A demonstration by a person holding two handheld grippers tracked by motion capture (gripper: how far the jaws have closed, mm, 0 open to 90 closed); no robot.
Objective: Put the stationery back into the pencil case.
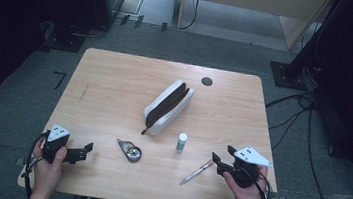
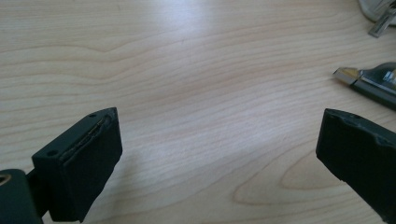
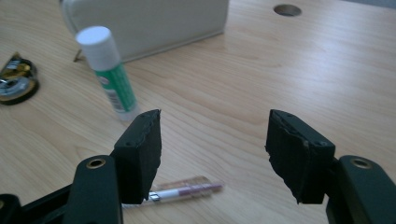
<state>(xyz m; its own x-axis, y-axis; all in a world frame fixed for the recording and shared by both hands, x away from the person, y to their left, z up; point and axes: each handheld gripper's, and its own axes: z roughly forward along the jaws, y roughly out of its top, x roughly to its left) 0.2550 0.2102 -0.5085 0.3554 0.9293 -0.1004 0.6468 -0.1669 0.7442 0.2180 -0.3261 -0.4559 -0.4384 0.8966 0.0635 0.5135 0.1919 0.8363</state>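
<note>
A pen (image 1: 197, 172) is lying loose on the counter (image 1: 115, 87) at the lower right of the high view, just left of the right gripper (image 1: 222, 155), probably because it is the nearest thing to pick up. In the right gripper view the fingers (image 3: 140, 154) are standing apart with nothing between them, the pen below the left one. A glue stick (image 1: 181, 142) is standing upright near the unzipped pouch (image 1: 167, 107). The left gripper (image 1: 89, 149) is resting low at the lower left, fingers wide apart over bare wood, pointing toward a tape dispenser (image 1: 130, 150).
</note>
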